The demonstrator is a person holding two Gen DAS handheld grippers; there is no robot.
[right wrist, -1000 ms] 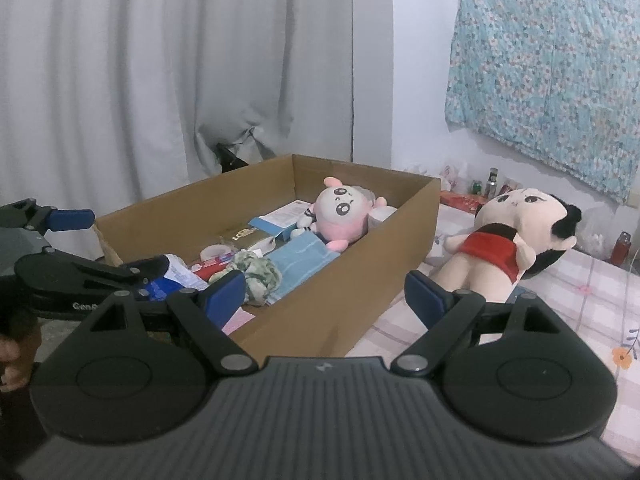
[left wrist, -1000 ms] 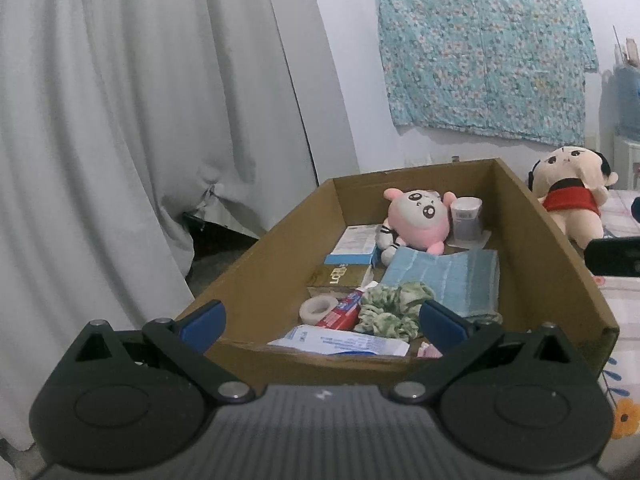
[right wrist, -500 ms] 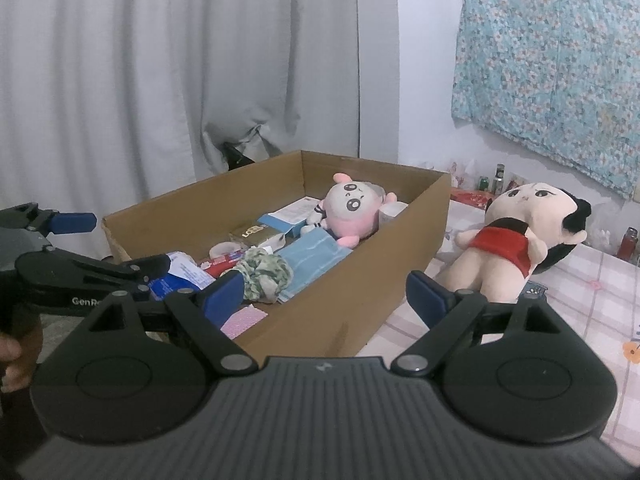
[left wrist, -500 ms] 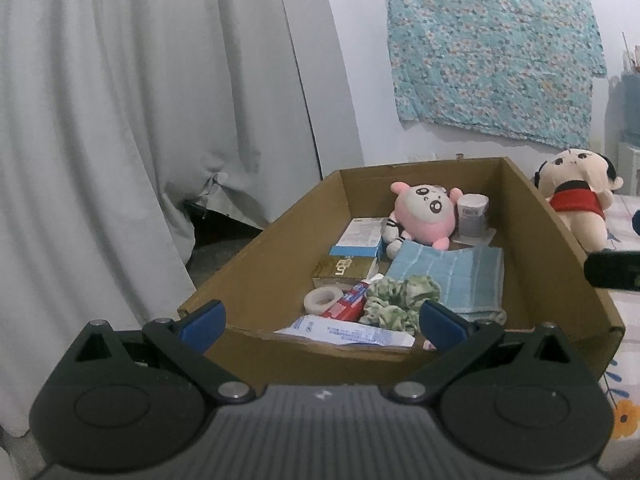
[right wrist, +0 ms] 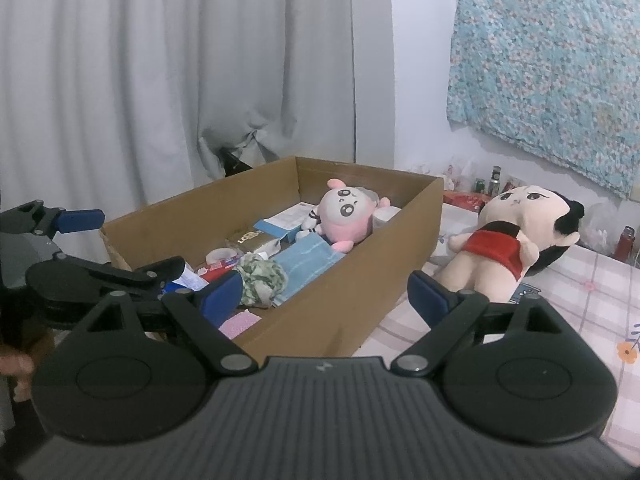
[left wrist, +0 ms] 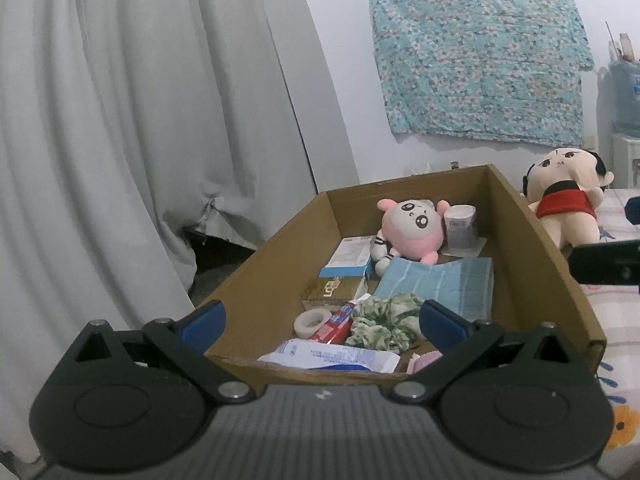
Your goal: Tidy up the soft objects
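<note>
Both sets of tongs stood spread and empty: the left tongs hung at the near end of the cardboard box, the right tongs over its right-hand wall.

Inside the box, the pink plush toy sat at the far end, the blue towel lay in front of it, and the green scrunchie lay nearest, mixed among a toothpaste tube, a tape roll and small cartons.

The large doll lay outside on the checked cloth, just beside the box.

Judged from this layout, no soft item was in hand and sorting had barely begun; the doll remained to be dealt with.
</note>
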